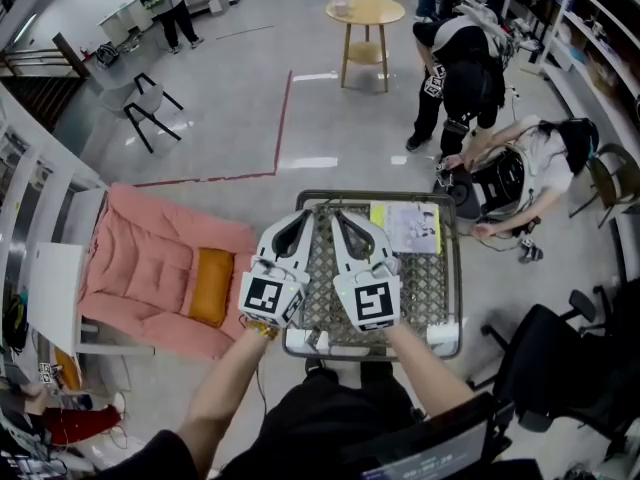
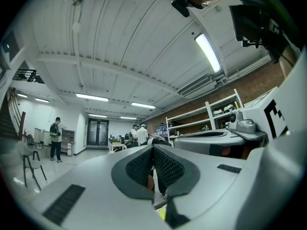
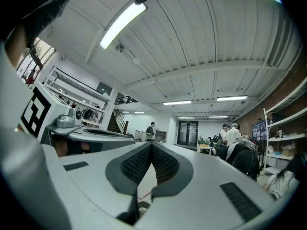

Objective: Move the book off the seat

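Observation:
A book with a yellow-and-white cover lies flat on the far right part of the woven seat. Both grippers hover side by side over the seat's left half, tips pointing away from me. My left gripper is shut with nothing in it. To the book's left, my right gripper is likewise shut and empty. Both stand apart from the book. In the left gripper view the jaws meet and point level across the room. The right gripper view shows its jaws closed together too.
A pink padded lounger with an orange cushion lies on the floor left of the seat. People crouch close on the right. A black office chair stands at the near right, and a round wooden table far ahead.

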A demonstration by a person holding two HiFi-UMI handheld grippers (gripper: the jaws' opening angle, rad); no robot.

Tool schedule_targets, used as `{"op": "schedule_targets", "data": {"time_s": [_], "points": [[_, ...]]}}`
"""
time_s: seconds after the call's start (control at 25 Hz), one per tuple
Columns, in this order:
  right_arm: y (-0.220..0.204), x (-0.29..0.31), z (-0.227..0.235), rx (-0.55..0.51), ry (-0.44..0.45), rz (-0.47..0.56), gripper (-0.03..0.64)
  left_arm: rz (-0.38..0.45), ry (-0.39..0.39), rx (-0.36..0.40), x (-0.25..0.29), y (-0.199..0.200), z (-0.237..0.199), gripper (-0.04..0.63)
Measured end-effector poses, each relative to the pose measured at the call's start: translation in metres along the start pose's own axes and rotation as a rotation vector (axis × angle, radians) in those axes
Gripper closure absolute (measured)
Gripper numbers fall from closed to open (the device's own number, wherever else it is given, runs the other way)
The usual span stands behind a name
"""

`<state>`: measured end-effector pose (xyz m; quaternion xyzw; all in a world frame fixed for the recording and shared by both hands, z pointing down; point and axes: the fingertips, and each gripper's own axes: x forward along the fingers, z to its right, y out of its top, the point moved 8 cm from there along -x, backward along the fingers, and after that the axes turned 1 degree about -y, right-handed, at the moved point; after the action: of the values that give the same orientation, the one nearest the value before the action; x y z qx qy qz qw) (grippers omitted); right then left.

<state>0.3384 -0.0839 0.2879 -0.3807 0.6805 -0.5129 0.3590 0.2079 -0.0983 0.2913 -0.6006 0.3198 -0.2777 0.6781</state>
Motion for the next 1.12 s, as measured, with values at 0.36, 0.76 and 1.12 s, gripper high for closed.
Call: {"op": "schedule_targets", "data": {"time_s": [0.36, 0.76, 1.12], "points": [[0.004, -0.014, -0.04, -0.017, 0.015, -0.017, 0.604, 0.018, -0.034, 0.012, -0.041, -0.003, -0.009, 0.583], [-0.001, -0.011, -0.061, -0.011, 0.012, -0.034, 0.604, 0.001, -0.035, 0.008, -0.062, -0.016, -0.019, 0.583], [-0.006, -0.006, -0.081, -0.009, 0.002, -0.057, 0.604, -0.002, -0.036, -0.001, -0.078, -0.022, -0.032, 0.583]]}}
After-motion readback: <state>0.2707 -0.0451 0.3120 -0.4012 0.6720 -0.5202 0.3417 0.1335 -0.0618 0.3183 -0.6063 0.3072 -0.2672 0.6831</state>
